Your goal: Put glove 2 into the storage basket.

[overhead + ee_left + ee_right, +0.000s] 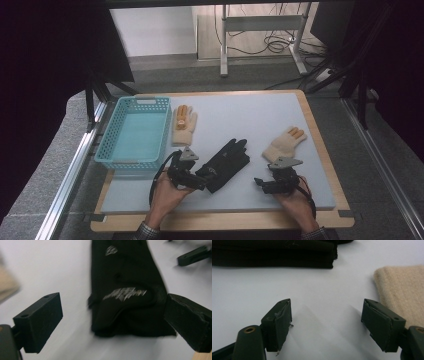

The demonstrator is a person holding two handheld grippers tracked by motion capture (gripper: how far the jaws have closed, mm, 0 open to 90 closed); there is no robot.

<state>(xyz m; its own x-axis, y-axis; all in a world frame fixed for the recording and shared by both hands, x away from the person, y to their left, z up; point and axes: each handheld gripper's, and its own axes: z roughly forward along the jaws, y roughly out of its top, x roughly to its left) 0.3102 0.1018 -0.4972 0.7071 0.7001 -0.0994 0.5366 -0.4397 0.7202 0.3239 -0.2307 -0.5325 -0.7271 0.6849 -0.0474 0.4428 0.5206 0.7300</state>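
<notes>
A stack of black gloves [227, 157] lies in the middle of the blue-grey mat [240, 115]. My left gripper [202, 179] is at its near cuff end, jaws open. In the left gripper view the black glove [125, 272] lies between the wide jaws of that gripper [111, 300], its edge against the right jaw. My right gripper [258, 181] is open over bare mat, between the black gloves and a cream glove [282, 145] with orange fingertips. The right gripper view has its jaws [326, 303] apart, the black gloves [274, 255] ahead and the cream glove [404, 290] to the right.
A turquoise mesh basket [131, 162] stands at the mat's left side. A second cream glove [183, 125] with orange fingertips lies just right of it. The mat rests on a wooden board [320, 125]. Table legs and cables are on the floor beyond.
</notes>
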